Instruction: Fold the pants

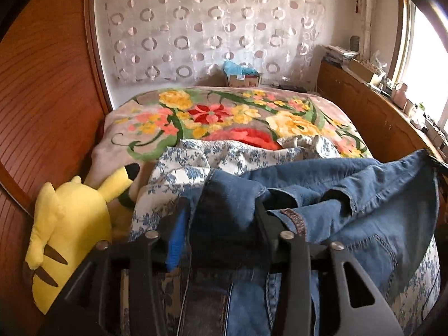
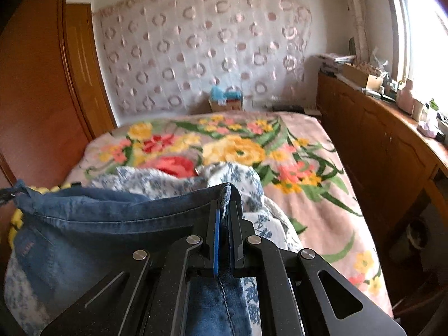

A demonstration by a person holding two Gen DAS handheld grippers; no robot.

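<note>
Blue denim pants [image 1: 350,196] hang between my two grippers above the near end of the bed. My left gripper [image 1: 224,212] is closed on a bunched part of the denim, which fills the gap between its fingers. My right gripper [image 2: 224,210] is shut on a hem edge of the pants [image 2: 112,224], with the fabric stretching left from it. The far corner of the pants reaches the right gripper at the right edge of the left wrist view.
A blue-and-white floral cloth [image 1: 196,162] lies crumpled under the pants on a flowered blanket [image 2: 238,148] covering the bed. A yellow plush toy [image 1: 70,224] sits at the left by a wooden wardrobe [image 1: 42,112]. Wooden cabinets [image 2: 378,140] run along the right under a window.
</note>
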